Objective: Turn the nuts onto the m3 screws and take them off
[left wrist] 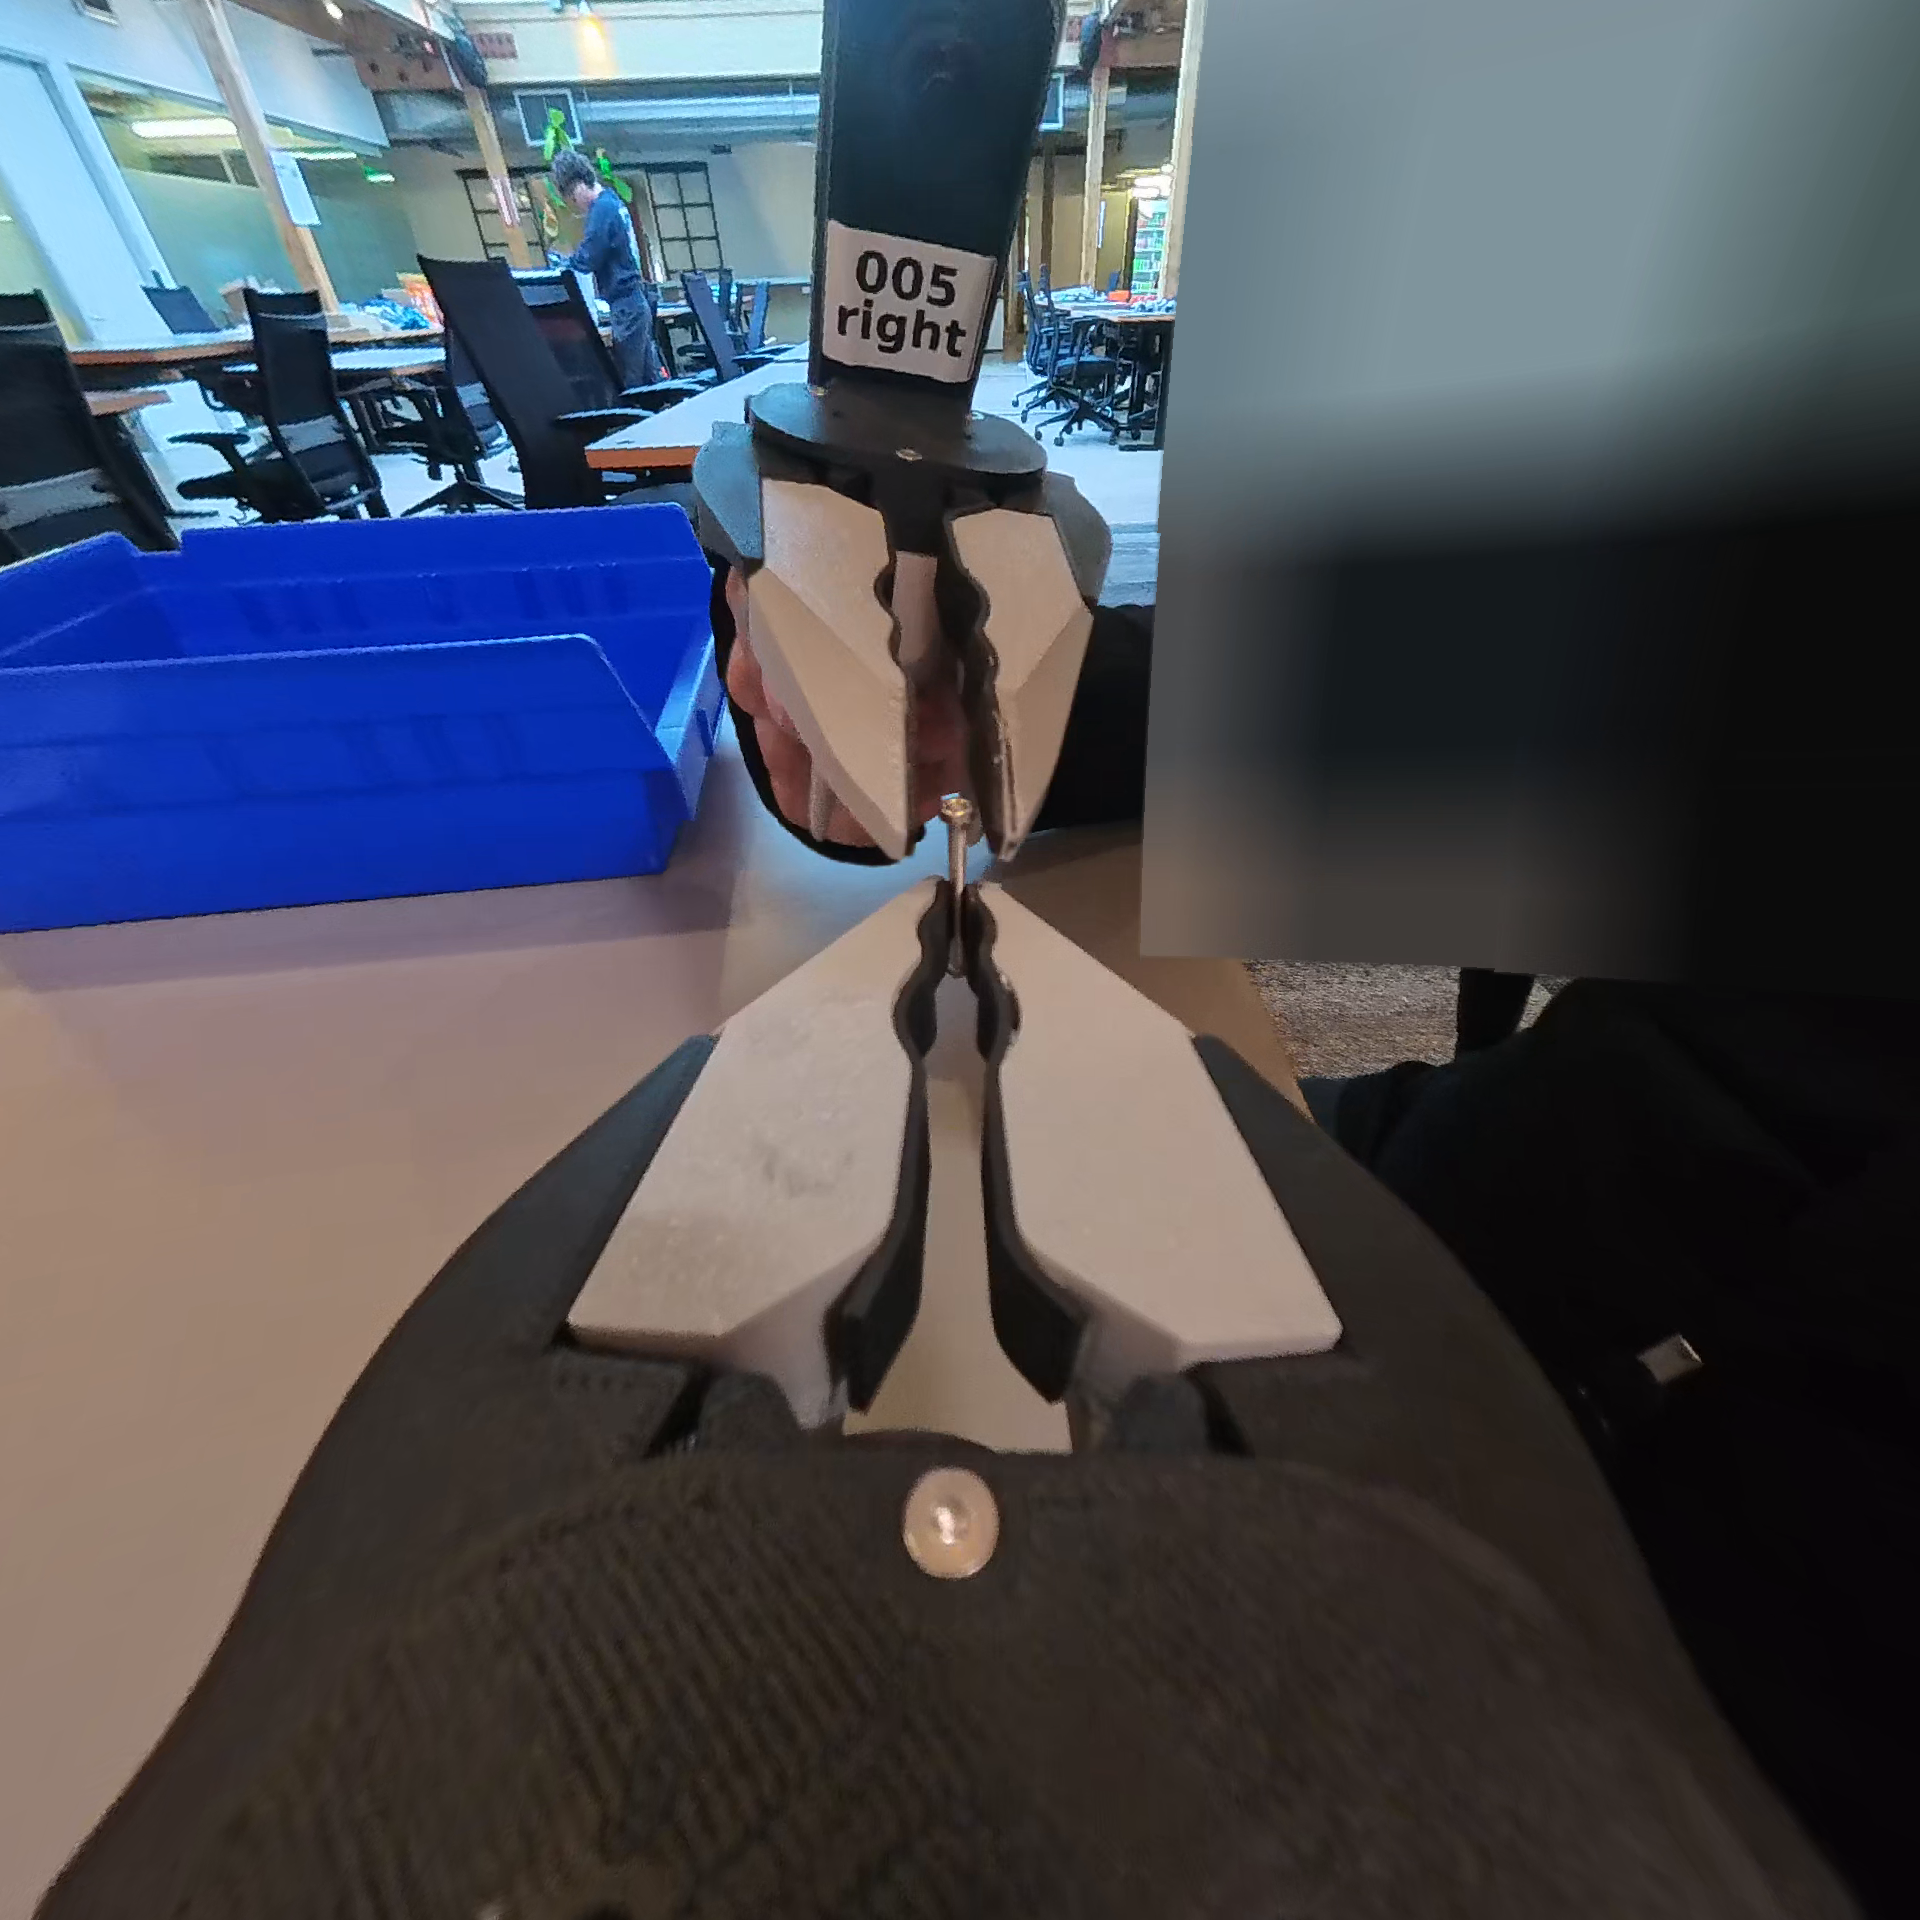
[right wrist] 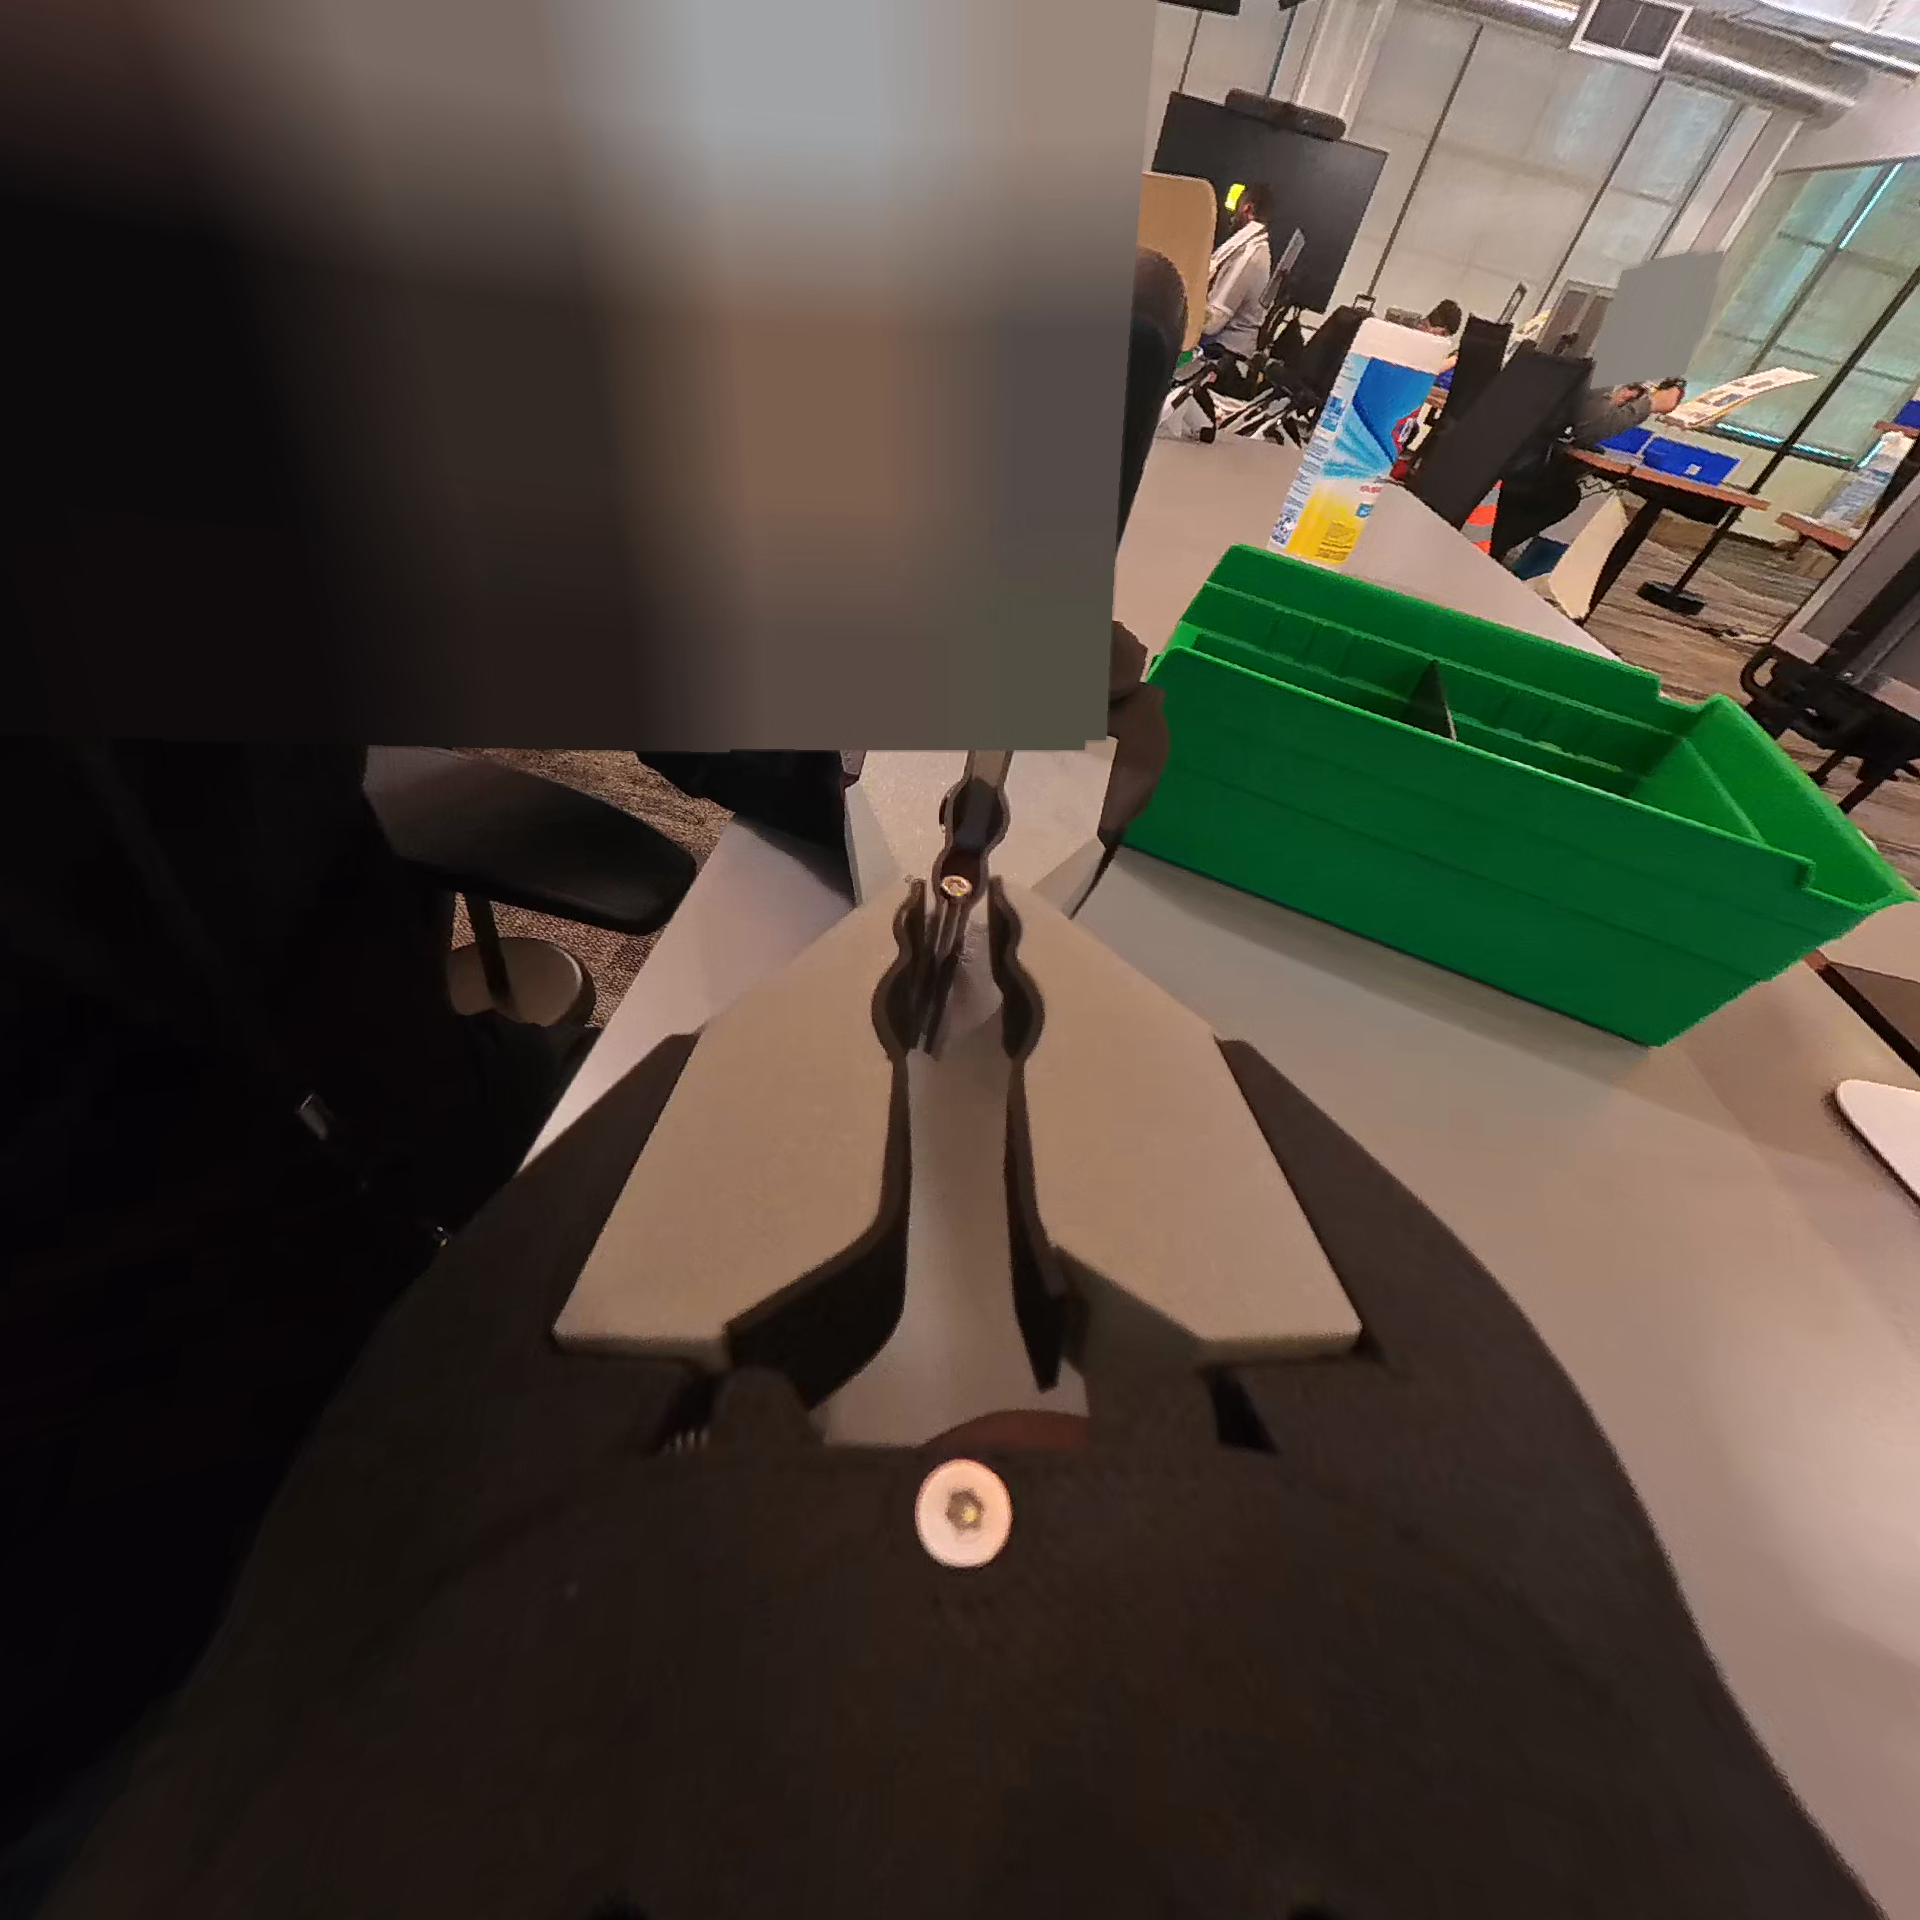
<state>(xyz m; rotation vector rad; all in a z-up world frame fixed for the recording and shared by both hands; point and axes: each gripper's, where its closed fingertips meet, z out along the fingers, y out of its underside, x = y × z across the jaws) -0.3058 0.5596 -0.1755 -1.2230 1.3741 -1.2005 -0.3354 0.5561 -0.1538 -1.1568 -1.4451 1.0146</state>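
Observation:
My left gripper (left wrist: 954,896) is shut on the shank of a thin silver screw (left wrist: 955,847) that stands straight up from its tips. The screw's top end (left wrist: 956,808) carries a small silver piece; head or nut, I cannot tell. My right gripper (left wrist: 954,847) points down at it from above. Its jaws stand slightly apart on either side of the screw's top. In the right wrist view, that gripper (right wrist: 954,902) frames the screw end (right wrist: 954,885) head-on. The left gripper's dark fingertips (right wrist: 971,821) show just beyond it.
A blue bin (left wrist: 312,748) stands on the grey table (left wrist: 260,1143) at the left. A green bin (right wrist: 1455,831) and a wipes canister (right wrist: 1351,447) stand at the right. A white object (right wrist: 1886,1143) lies at the right edge. The table's near edge and a chair armrest (right wrist: 561,852) lie below the grippers. The tips of both grippers are at nearly the same place.

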